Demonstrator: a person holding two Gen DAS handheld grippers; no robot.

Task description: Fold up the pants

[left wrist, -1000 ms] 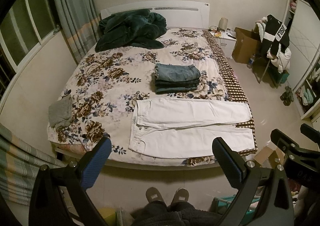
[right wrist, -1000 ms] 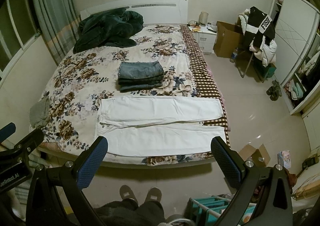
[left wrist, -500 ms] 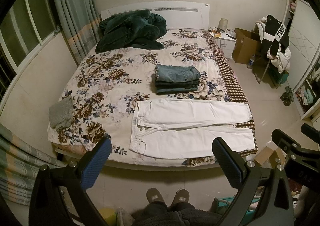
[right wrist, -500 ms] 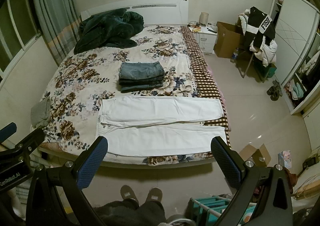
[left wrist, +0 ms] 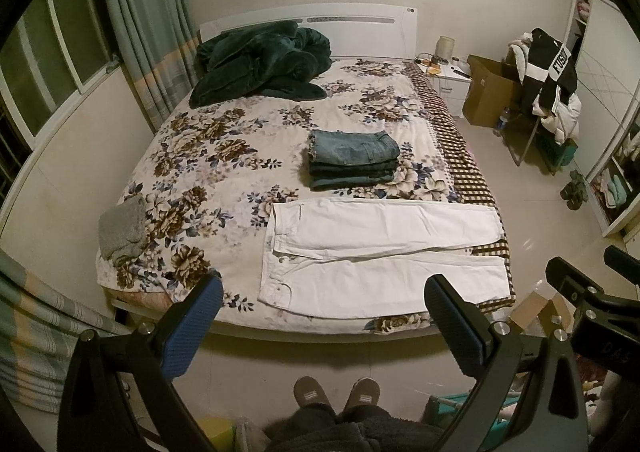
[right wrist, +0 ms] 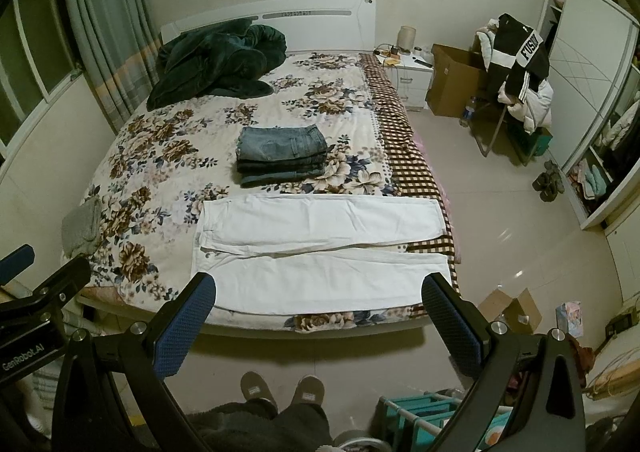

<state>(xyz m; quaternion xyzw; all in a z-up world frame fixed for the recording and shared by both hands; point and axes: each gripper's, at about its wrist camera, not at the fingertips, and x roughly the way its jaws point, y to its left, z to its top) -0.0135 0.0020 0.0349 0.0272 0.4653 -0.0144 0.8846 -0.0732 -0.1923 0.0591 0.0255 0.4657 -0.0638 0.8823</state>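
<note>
Left wrist view: white pants [left wrist: 380,256] lie flat, unfolded, legs apparently parted, at the bed's [left wrist: 192,179] foot; folded jeans [left wrist: 352,159] behind. Left gripper [left wrist: 320,328] and right gripper [right wrist: 316,324] hover with jaws wide apart, empty; folding not begun.

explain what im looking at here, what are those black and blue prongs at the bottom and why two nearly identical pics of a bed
There is no robot here. A person stands at the foot of the bed, slippers visible below, holding a two-finger gripper in each hand. Each gripper carries a wide-angle camera looking along its fingers, so you get two similar pictures: one from the left gripper, one from the right gripper. The blue-padded prongs are the gripper fingers. Both are open and hold nothing. On the floral bedspread lie white pants spread flat, a stack of folded jeans, a dark green blanket and a grey cloth.
</note>
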